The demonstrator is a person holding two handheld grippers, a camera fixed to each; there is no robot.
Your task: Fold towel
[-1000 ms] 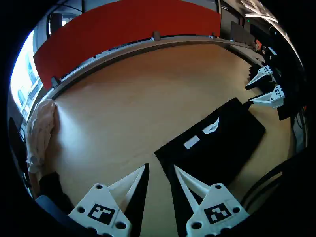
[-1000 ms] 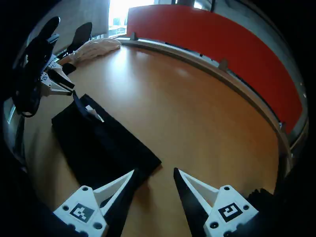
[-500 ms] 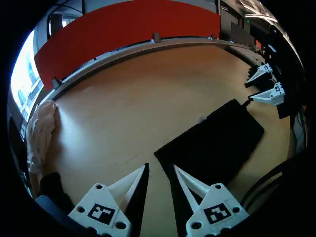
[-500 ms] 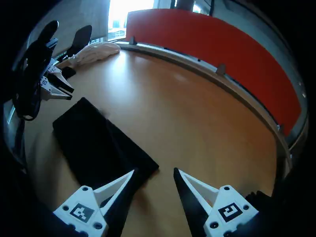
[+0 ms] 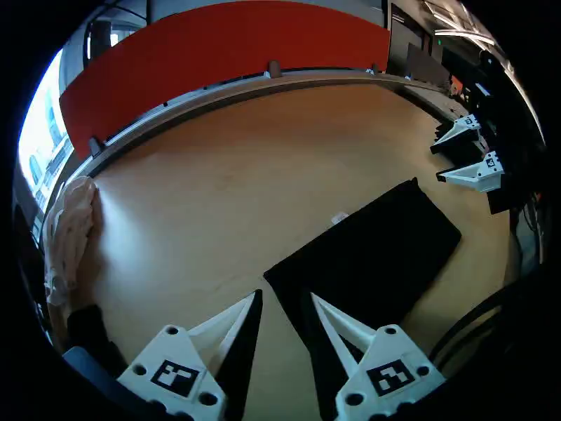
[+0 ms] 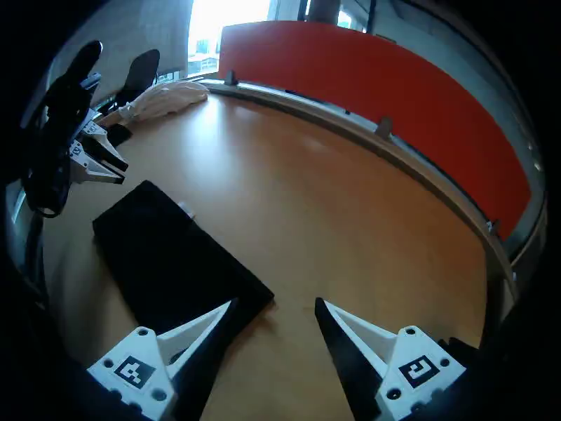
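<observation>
Black towel (image 5: 372,252) lies flat as a tidy oblong on the worktop (image 5: 231,182). It sits close to the near edge, well apart from the red divider (image 5: 210,56) along the far edge. A small white tag (image 5: 339,218) pokes out at its far long side, so I judge it's been folded at least once.

My left gripper (image 5: 280,330) has its tongs spread with nothing between them. One finger hangs over the towel's near corner; I can't tell if it touches.

The right gripper (image 6: 273,337) is the same at the opposite end: tongs spread, empty, one finger over that corner.

One gripper per end makes sense to me, since each can take a corner and carry it across evenly. Whether another fold is due or it's finished, I can't say.

The pale cloth heap (image 5: 66,231) sits at the worktop's left end, out of the working area.
</observation>
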